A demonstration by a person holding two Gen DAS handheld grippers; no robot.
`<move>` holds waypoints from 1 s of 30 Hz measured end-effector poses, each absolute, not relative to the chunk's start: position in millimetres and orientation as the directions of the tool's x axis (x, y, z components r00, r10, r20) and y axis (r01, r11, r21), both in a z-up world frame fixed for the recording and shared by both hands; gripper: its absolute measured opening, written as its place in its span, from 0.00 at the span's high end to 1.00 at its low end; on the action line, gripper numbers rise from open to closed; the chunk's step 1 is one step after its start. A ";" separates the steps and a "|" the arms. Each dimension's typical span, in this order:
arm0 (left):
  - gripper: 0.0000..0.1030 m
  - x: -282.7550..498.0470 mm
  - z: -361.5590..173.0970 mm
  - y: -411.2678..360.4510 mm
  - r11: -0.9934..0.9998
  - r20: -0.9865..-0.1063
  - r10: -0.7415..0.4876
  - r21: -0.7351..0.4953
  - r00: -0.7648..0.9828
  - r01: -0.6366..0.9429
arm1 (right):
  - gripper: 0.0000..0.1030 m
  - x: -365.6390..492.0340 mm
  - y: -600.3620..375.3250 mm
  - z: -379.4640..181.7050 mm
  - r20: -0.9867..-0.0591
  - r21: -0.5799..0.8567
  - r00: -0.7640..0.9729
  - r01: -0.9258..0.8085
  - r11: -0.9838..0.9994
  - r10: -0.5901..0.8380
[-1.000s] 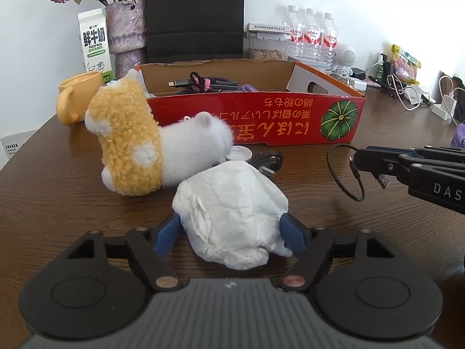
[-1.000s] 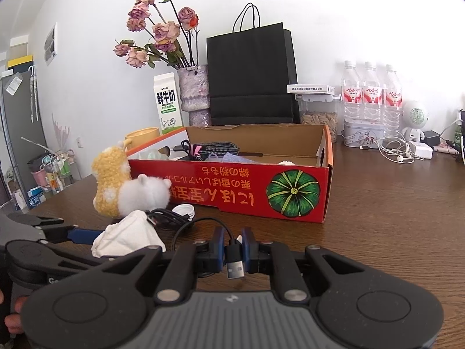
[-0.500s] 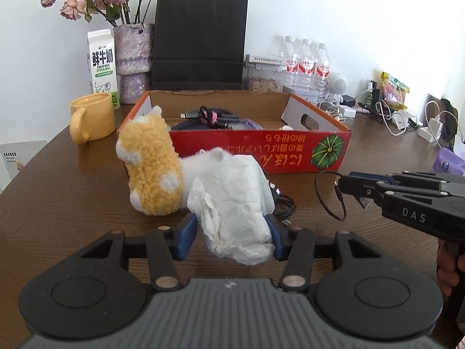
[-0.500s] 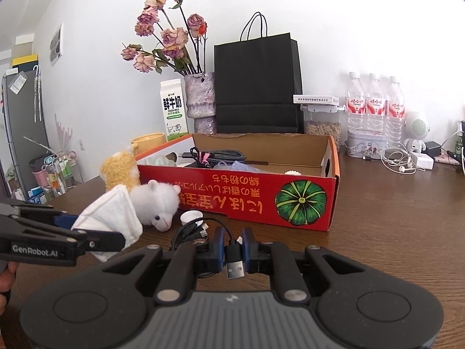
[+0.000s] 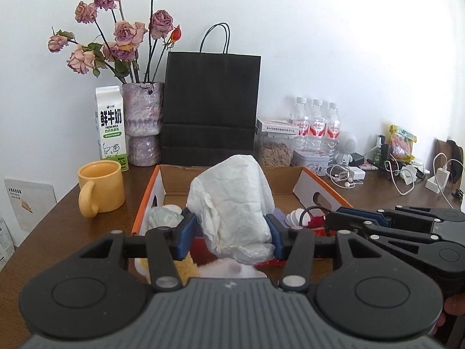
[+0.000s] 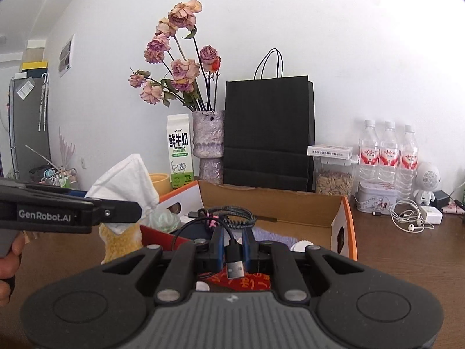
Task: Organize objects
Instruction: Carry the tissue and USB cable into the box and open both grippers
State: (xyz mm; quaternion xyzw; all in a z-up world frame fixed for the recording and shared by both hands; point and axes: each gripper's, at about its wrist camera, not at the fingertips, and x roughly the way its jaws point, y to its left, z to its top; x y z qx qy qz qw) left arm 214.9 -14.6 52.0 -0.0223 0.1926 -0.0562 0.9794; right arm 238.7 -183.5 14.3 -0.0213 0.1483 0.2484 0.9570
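Note:
My left gripper [image 5: 229, 228] is shut on a crumpled white paper wad [image 5: 232, 200], held in the air above the near edge of the red cardboard box [image 5: 316, 189]. From the right wrist view the left gripper [image 6: 135, 210] and the wad [image 6: 125, 181] hang left of the box [image 6: 276, 206]. The right gripper [image 6: 234, 241] is shut on a black USB cable [image 6: 234, 264], its plug pointing back at the camera and its loop drooping ahead. In the left wrist view the right gripper [image 5: 334, 221] sits over the box's right half.
A yellow-and-white plush toy [image 6: 119, 241] lies in front of the box. Coiled cables [image 6: 229, 215] lie inside it. A yellow mug [image 5: 101, 189], milk carton [image 5: 112, 125], flower vase [image 5: 142, 122], black paper bag [image 5: 210, 101] and water bottles [image 5: 315, 128] stand around it.
The left jaws closed on the paper wad and lifted it off the table up to the box. The right gripper rose and moved toward the box with the cable.

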 end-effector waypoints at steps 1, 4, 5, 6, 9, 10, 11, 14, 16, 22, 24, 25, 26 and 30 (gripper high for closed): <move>0.50 220.2 54.0 -14.5 0.993 -0.372 -0.119 -0.072 0.920 0.099 | 0.89 243.6 -180.9 16.4 -0.290 0.030 0.837 -0.476 0.879 0.464; 0.50 237.9 57.5 -15.2 0.992 -0.364 -0.116 -0.088 0.924 0.089 | 0.89 260.3 -174.2 21.7 -0.279 0.035 0.851 -0.454 0.890 0.445; 0.50 243.8 57.9 -15.9 0.992 -0.362 -0.112 -0.091 0.925 0.085 | 0.89 265.6 -172.4 22.6 -0.275 0.037 0.855 -0.448 0.893 0.440; 0.50 249.4 58.2 -16.6 0.992 -0.361 -0.110 -0.093 0.926 0.082 | 0.88 271.7 -170.3 22.9 -0.273 0.039 0.859 -0.441 0.897 0.434; 0.50 269.3 57.8 -19.1 0.993 -0.365 -0.102 -0.099 0.926 0.070 | 0.88 291.9 -167.0 22.2 -0.265 0.059 0.868 -0.419 0.906 0.419; 0.50 275.8 57.3 -19.9 0.993 -0.365 -0.096 -0.100 0.926 0.064 | 0.88 298.2 -166.1 21.3 -0.263 0.063 0.872 -0.410 0.910 0.412; 0.50 281.8 56.3 -21.1 0.993 -0.365 -0.088 -0.102 0.927 0.054 | 0.88 304.6 -165.4 19.9 -0.263 0.068 0.877 -0.399 0.914 0.402; 0.49 301.8 51.6 -24.5 0.994 -0.366 -0.064 -0.103 0.928 0.028 | 0.88 326.5 -166.2 13.6 -0.271 0.100 0.882 -0.373 0.922 0.386; 0.49 313.5 47.8 -27.0 0.995 -0.360 -0.037 -0.100 0.932 0.001 | 0.88 341.2 -167.2 7.7 -0.285 0.125 0.880 -0.358 0.925 0.379; 0.50 336.4 39.2 -34.0 0.996 -0.368 -0.015 -0.085 0.930 -0.018 | 0.88 365.4 -166.9 -8.6 -0.330 0.123 0.876 -0.331 0.936 0.353; 0.49 339.5 34.0 -34.7 0.997 -0.387 -0.016 -0.078 0.922 -0.016 | 0.89 367.5 -167.8 -13.0 -0.347 0.113 0.874 -0.321 0.940 0.340; 0.47 340.3 32.0 -34.8 0.997 -0.394 -0.014 -0.076 0.919 -0.017 | 0.88 367.9 -167.7 -14.6 -0.353 0.107 0.874 -0.318 0.942 0.335; 0.42 340.7 30.6 -34.5 0.997 -0.398 -0.011 -0.074 0.917 -0.020 | 0.88 367.3 -167.6 -16.1 -0.360 0.103 0.872 -0.317 0.943 0.332; 0.06 337.9 28.0 -35.1 0.998 -0.388 0.023 -0.048 0.921 -0.044 | 0.83 366.3 -169.8 -19.2 -0.377 0.113 0.867 -0.307 0.945 0.327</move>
